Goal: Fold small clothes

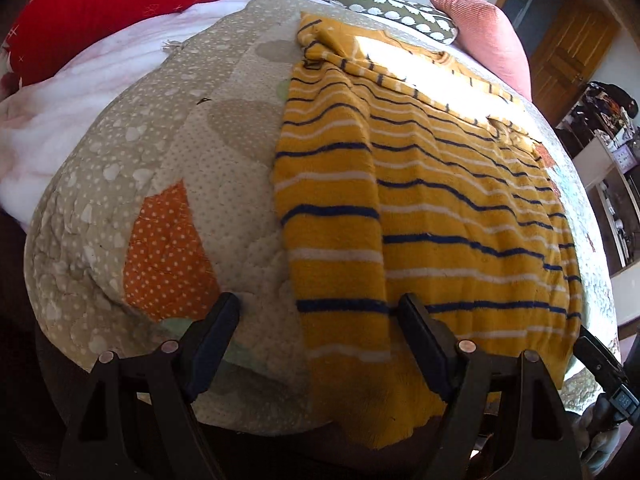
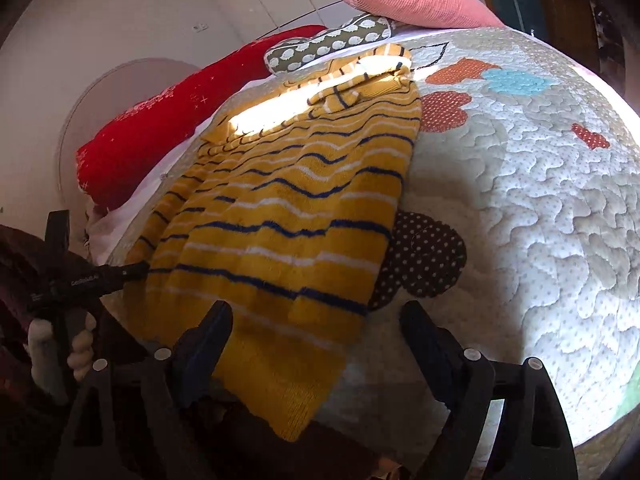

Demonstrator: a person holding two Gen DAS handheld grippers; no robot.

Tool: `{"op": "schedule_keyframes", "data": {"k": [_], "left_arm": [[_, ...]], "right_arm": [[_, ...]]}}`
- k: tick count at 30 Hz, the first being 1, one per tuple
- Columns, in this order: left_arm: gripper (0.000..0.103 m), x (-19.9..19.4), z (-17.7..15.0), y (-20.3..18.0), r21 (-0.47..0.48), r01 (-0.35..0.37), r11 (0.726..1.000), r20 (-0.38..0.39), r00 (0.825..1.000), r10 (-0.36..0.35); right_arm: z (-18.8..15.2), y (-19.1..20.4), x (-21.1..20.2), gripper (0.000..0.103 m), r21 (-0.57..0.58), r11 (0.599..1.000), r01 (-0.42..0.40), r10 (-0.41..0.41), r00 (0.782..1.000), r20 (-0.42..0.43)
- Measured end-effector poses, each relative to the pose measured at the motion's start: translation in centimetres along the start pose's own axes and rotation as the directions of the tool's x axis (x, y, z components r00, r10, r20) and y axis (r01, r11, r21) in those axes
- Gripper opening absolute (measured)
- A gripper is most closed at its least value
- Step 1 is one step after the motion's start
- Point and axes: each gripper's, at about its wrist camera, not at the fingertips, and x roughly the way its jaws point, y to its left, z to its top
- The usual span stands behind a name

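Note:
A small yellow sweater point(image 1: 420, 208) with blue and white stripes lies flat on a quilted bedspread point(image 1: 180, 152), its hem hanging over the near edge. Its left side is folded inward. My left gripper point(image 1: 320, 320) is open and empty, its fingers straddling the sweater's lower left corner. In the right wrist view the sweater point(image 2: 288, 216) lies left of centre. My right gripper point(image 2: 316, 328) is open and empty, its fingers astride the lower right corner of the hem. The left gripper point(image 2: 132, 270) also shows at the sweater's left edge.
A red bolster point(image 1: 120, 4), a spotted olive cushion point(image 1: 384, 8) and a pink pillow point(image 1: 480, 32) lie at the bed's far side. A wooden door point(image 1: 568, 56) and shelves point(image 1: 612, 168) stand to the right. The quilt point(image 2: 520, 200) extends right of the sweater.

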Motion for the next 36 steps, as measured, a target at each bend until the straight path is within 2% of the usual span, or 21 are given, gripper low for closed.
{"op": "schedule_keyframes", "data": {"k": [2, 3, 4, 5, 6, 7, 9, 14, 17, 21, 24, 28, 30, 32, 34, 35, 36], "left_arm": [[0.08, 0.4, -0.6, -1.0, 0.029, 0.026, 0.999, -0.014, 1.0, -0.026], [0.065, 0.5, -0.8, -1.6, 0.048, 0.014, 0.999, -0.014, 1.0, -0.013], [0.039, 0.5, -0.9, -2.0, 0.07, -0.012, 0.997, -0.007, 1.0, 0.012], [0.027, 0.1, -0.9, -2.2, 0.086, -0.011, 0.996, -0.002, 1.0, 0.011], [0.009, -0.4, -0.8, -2.1, 0.082, 0.015, 0.996, 0.0, 1.0, -0.015], [0.009, -1.0, -0.5, -1.8, 0.067, 0.042, 0.997, 0.0, 0.999, -0.042], [0.009, -2.4, 0.3, -1.3, 0.044, 0.092, 0.995, 0.016, 0.996, -0.093], [0.009, -5.3, 3.3, -1.6, 0.059, 0.147, 0.987, 0.096, 0.984, -0.152], [0.009, -5.9, 6.5, -1.7, 0.041, 0.19, 0.981, 0.137, 0.971, -0.194], [0.009, -4.9, 12.0, -2.2, 0.033, 0.187, 0.982, 0.171, 0.967, -0.19], [0.009, -3.1, 16.3, -3.4, 0.05, 0.143, 0.988, 0.194, 0.969, -0.15], [0.009, 1.1, 22.2, -4.4, 0.026, 0.114, 0.993, 0.156, 0.981, -0.117], [0.009, 3.8, 24.7, -4.6, 0.011, 0.057, 0.998, 0.136, 0.989, -0.058], [0.01, 6.7, 26.6, -4.2, -0.013, 0.023, 1.0, 0.11, 0.994, -0.022], [0.013, 9.5, 27.9, -3.4, -0.037, 0.026, 0.999, 0.065, 0.998, -0.023], [0.013, 10.4, 28.3, -2.9, -0.06, 0.04, 0.997, 0.043, 0.998, -0.038], [0.013, 11.1, 28.5, -2.5, -0.082, 0.058, 0.995, 0.025, 0.998, -0.056]], "right_arm": [[-0.3, 0.9, 0.8, 0.077, -0.016, 0.999, -0.034, 0.034, 0.999, -0.025], [-0.3, 1.4, 1.4, 0.075, -0.028, 0.999, -0.03, 0.03, 0.999, -0.031], [-0.3, 2.0, 1.7, 0.074, -0.047, 0.999, -0.015, 0.014, 0.999, -0.029], [-0.2, 2.4, 2.0, 0.063, -0.059, 0.998, 0.001, -0.002, 1.0, -0.022], [0.1, 2.5, 2.1, 0.036, -0.053, 0.999, 0.002, -0.003, 1.0, -0.023], [0.4, 2.2, 2.2, 0.022, -0.028, 0.999, -0.024, 0.023, 0.999, -0.03], [1.0, 1.8, 1.7, 0.013, 0.012, 0.998, -0.066, 0.066, 0.998, -0.011], [3.9, 2.5, -0.7, 0.011, 0.0, 0.993, -0.116, 0.116, 0.991, 0.06], [7.7, 2.7, -2.1, 0.011, -0.004, 0.986, -0.169, 0.168, 0.976, 0.135], [14.0, 2.7, -1.9, 0.011, -0.024, 0.984, -0.177, 0.178, 0.963, 0.204], [18.9, 1.9, 0.4, 0.011, 0.0, 0.986, -0.168, 0.165, 0.965, 0.206], [24.8, 0.0, 5.3, 0.011, 0.077, 0.987, -0.138, 0.123, 0.976, 0.179], [27.1, -1.1, 8.2, 0.011, 0.107, 0.989, -0.106, 0.089, 0.985, 0.149], [28.7, -2.6, 11.1, 0.012, 0.166, 0.984, -0.069, 0.049, 0.992, 0.119], [29.5, -4.8, 13.8, 0.014, 0.247, 0.965, -0.085, 0.066, 0.995, 0.081], [29.7, -5.9, 14.9, 0.017, 0.292, 0.952, -0.095, 0.078, 0.995, 0.068], [29.8, -7.1, 15.9, 0.025, 0.348, 0.93, -0.117, 0.101, 0.993, 0.063]]}}
